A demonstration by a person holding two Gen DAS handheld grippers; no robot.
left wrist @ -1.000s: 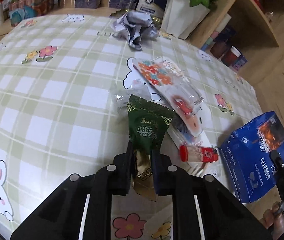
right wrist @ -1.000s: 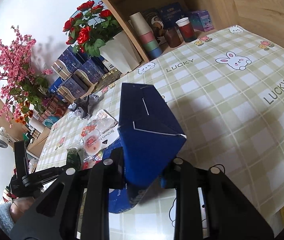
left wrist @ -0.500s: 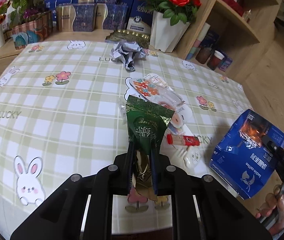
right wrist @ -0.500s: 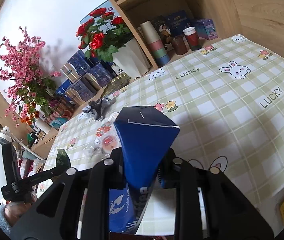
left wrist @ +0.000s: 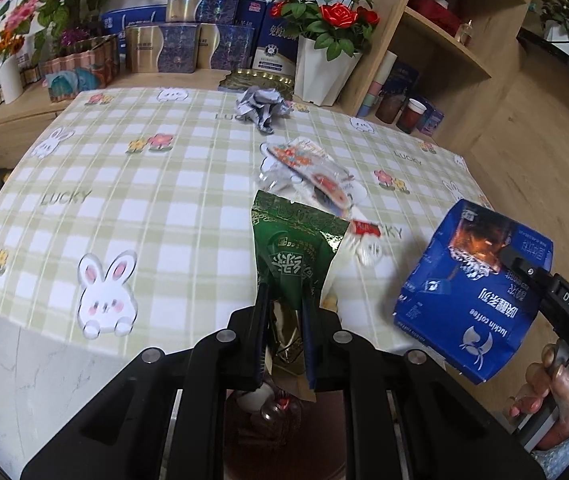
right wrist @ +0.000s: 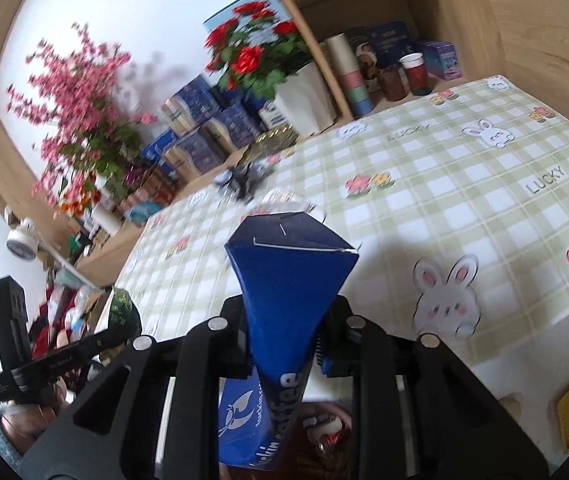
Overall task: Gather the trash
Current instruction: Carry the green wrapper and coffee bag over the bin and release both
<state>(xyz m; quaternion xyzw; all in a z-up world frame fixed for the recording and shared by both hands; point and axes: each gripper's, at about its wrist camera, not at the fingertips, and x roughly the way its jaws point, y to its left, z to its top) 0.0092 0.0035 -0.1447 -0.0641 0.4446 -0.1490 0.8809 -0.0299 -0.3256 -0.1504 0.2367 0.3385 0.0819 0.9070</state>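
Reading "luckin coffee": blue box (left wrist: 472, 292).

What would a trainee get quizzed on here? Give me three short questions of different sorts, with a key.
1. True or false: the left gripper is shut on a green packet.
2. What does the right gripper hold: A a red cup, B a blue coffee box, C a flower pot?
3. Fill in: the crumpled paper lies on the checked ____.

Key: 1 true; 2 B; 3 tablecloth.
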